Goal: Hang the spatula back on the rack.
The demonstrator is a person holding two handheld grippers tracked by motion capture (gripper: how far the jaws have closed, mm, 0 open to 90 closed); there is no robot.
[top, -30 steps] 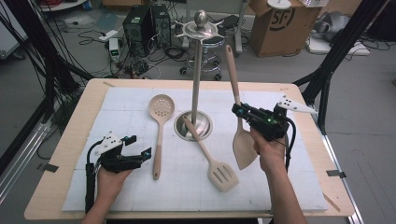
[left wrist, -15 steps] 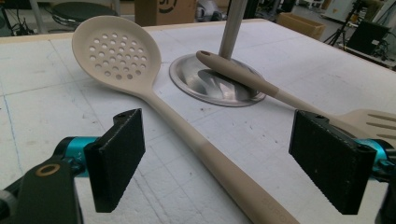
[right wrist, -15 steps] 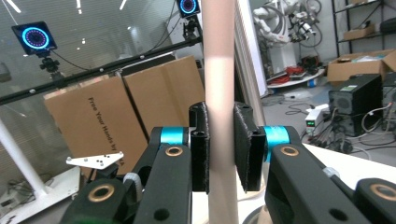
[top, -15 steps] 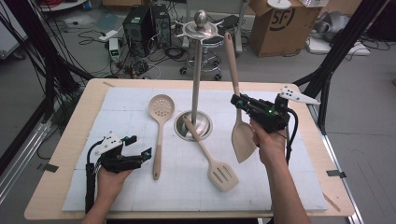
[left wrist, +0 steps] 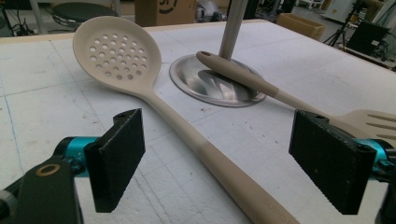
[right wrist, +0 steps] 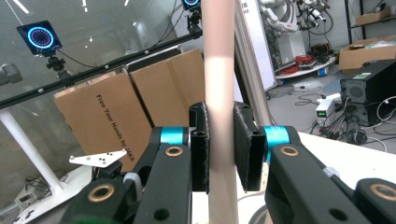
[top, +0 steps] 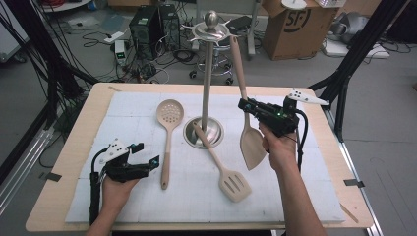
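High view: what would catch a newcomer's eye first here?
The right hand-held gripper holds a wooden spatula upright in the air by its handle, beside the tall metal stand at the table's middle. A round holed spoon and a slotted turner lie flat on the white mat, near the open left hand-held gripper.

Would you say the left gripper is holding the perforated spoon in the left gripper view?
No, the left gripper stands open, its pads apart on either side of the perforated spoon, which lies on the table.

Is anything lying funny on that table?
Yes: the slotted turner lies with its handle tip propped on the stand's metal base, not flat. The skimmer lies flat on the mat.
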